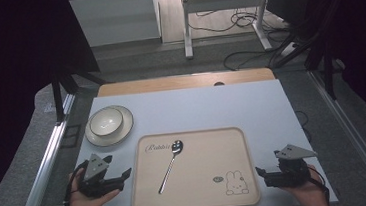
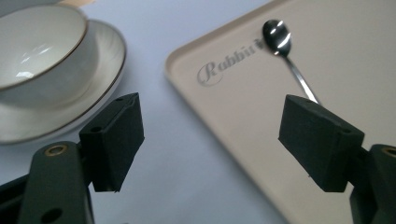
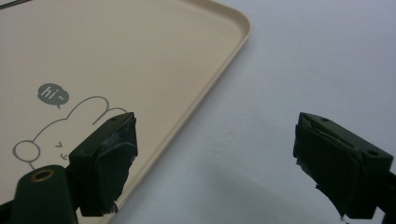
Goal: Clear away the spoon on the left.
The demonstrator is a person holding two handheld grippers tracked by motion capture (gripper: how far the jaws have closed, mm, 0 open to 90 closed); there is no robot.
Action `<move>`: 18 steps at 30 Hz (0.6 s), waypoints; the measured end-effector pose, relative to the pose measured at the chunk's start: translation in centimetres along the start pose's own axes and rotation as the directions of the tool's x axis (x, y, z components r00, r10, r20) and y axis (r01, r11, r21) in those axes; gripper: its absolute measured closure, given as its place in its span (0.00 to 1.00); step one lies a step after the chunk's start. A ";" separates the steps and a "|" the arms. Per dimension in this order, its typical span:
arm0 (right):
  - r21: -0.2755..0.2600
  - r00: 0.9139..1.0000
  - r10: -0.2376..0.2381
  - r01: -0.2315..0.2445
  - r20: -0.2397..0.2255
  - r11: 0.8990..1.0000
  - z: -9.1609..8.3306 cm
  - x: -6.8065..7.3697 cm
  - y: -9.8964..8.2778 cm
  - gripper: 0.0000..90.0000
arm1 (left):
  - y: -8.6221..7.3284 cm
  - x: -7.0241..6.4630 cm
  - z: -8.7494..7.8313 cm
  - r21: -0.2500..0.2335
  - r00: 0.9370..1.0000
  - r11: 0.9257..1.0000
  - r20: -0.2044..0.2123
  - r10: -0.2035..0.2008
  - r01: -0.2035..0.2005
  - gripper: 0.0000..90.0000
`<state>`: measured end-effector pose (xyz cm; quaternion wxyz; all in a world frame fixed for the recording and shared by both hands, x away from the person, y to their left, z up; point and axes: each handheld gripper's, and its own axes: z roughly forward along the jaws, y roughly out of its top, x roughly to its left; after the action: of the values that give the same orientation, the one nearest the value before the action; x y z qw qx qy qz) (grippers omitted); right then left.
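A beige tray point(image 1: 225, 149) with a rabbit drawing lies near the table's front edge. A metal spoon point(image 1: 170, 164) rests on it, bowl toward the far side; it is also in the left gripper view as the spoon point(image 2: 280, 42). A white bowl point(image 1: 106, 120) sits on a gold-rimmed plate point(image 1: 123, 131) at the back left. My left gripper point(image 1: 122, 177) hovers open just left of the tray point(image 2: 243, 116), empty. My right gripper point(image 1: 262, 172) is open at the tray's right edge point(image 3: 205, 93), empty.
The pale blue tabletop point(image 1: 261, 106) stretches behind the tray. A wooden strip point(image 1: 184, 82) runs along its far edge. Beyond it are a desk frame point(image 1: 223, 9) and floor cables point(image 1: 247, 52). Metal rails flank the table.
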<state>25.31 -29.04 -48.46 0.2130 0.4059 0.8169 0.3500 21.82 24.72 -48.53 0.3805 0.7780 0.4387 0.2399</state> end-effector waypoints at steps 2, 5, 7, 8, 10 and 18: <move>-0.001 1.000 0.002 -0.002 0.002 1.000 0.0 0.0 0.0 0.15 | -0.5 0.2 -0.3 0.007 1.000 1.000 -0.010 -0.007 0.007 0.25; 0.000 1.000 0.003 -0.003 0.006 1.000 0.1 -0.1 0.1 0.15 | -0.8 0.2 -0.4 0.013 1.000 1.000 -0.013 -0.001 0.001 0.25; 0.000 1.000 0.002 -0.002 0.006 1.000 0.1 -0.1 0.1 0.15 | -0.8 0.2 -0.4 0.012 1.000 1.000 -0.011 -0.002 0.002 0.25; 0.001 1.000 0.002 -0.002 0.007 1.000 0.1 -0.1 0.1 0.15 | -0.8 0.2 -0.4 0.014 1.000 1.000 -0.011 0.001 0.000 0.25; 0.001 1.000 0.001 -0.001 0.008 1.000 0.2 -0.1 0.1 0.15 | -0.8 0.2 -0.2 0.015 1.000 1.000 -0.008 0.004 -0.003 0.25; 0.001 1.000 0.004 -0.004 0.013 1.000 0.1 -0.2 0.0 0.15 | -0.8 0.0 0.1 0.025 1.000 1.000 -0.002 0.013 -0.013 0.24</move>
<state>25.46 -29.17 -48.54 0.2173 0.4099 0.8149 0.3475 21.49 24.90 -49.21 0.3686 0.7852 0.4371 0.2377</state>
